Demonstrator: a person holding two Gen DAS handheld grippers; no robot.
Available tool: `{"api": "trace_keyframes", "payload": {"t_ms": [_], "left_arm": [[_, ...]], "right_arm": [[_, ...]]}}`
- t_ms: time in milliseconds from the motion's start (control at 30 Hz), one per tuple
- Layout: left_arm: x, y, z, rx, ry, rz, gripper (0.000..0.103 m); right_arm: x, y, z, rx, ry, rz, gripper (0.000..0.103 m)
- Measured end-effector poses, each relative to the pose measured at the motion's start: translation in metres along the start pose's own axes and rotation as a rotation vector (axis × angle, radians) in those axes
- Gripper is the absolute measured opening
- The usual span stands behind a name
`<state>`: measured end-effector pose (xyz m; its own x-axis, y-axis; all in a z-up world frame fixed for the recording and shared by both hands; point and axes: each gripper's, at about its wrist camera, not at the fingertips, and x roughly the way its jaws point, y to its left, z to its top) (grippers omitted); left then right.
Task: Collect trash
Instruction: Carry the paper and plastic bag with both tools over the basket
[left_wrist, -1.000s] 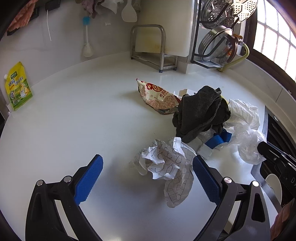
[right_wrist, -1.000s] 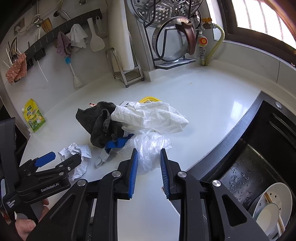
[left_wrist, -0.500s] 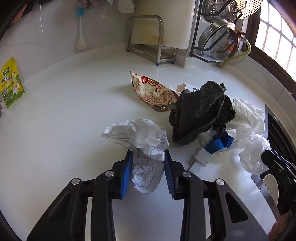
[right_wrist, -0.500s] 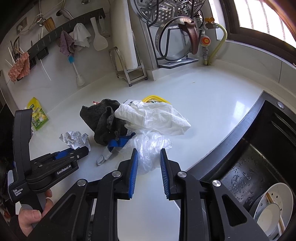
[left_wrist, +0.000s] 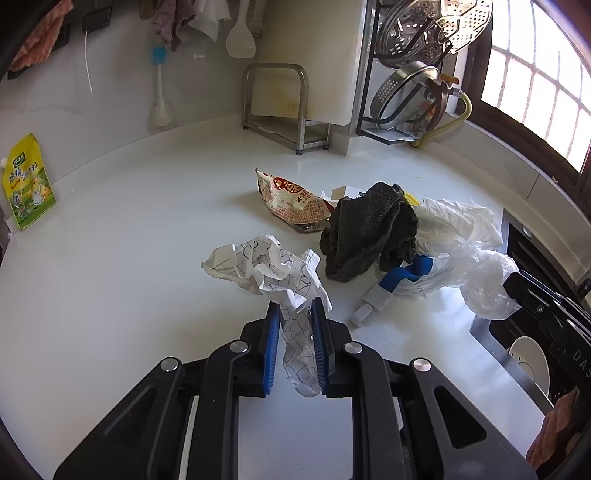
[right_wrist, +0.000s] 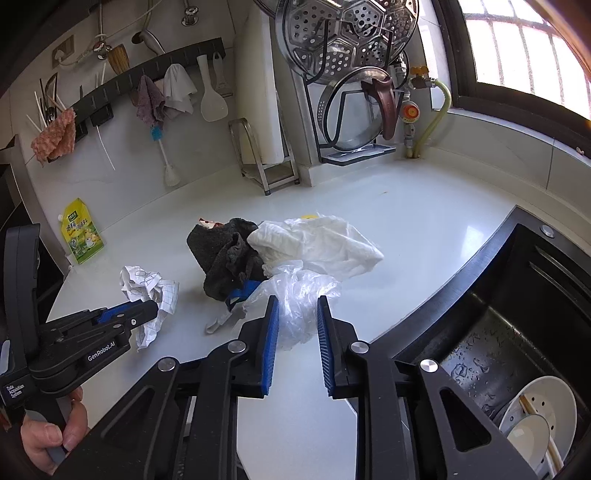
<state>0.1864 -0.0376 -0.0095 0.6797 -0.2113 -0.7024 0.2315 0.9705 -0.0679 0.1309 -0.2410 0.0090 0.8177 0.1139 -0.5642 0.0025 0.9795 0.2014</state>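
Already the left claw (left_wrist: 293, 325) pinches the crumpled paper (left_wrist: 273, 269), light and springy; the right claw (right_wrist: 294, 325) is closing on the limp, slippery plastic bag (right_wrist: 295, 295).

- The left tool (left_wrist: 293, 314) points forward and downward, its blue pads (left_wrist: 272, 343) drawn in tight and pinching the crumpled paper (left_wrist: 280, 273) between them
- Seen from the right wrist camera, the left tool (right_wrist: 147, 312) reaches in from the lower left, carried by a hand (right_wrist: 51, 435) whose fingers curl round its handle
- The right tool (right_wrist: 295, 306) also slopes forward and downward; its jaws are closing, with a clear gap between the blue pads (right_wrist: 271, 343)
- The thin clear plastic bag (right_wrist: 295, 299) lies in that gap; whether the pads press on it I cannot tell
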Motion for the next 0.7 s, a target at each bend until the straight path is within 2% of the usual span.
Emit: {"api": "trace_keyframes", "payload": {"t_ms": [33, 700], "left_arm": [[-0.004, -0.001, -0.001, 0.005, -0.006, 0.001, 0.018], [-0.036, -0.002, -0.014, 0.022, -0.021, -0.041, 0.017]], "right_arm": [[-0.003, 0.000, 0.001, 0.000, -0.005, 0.000, 0.013], [-0.052, 0.013, -0.002, 0.003, -0.078, 0.028, 0.009]]}}
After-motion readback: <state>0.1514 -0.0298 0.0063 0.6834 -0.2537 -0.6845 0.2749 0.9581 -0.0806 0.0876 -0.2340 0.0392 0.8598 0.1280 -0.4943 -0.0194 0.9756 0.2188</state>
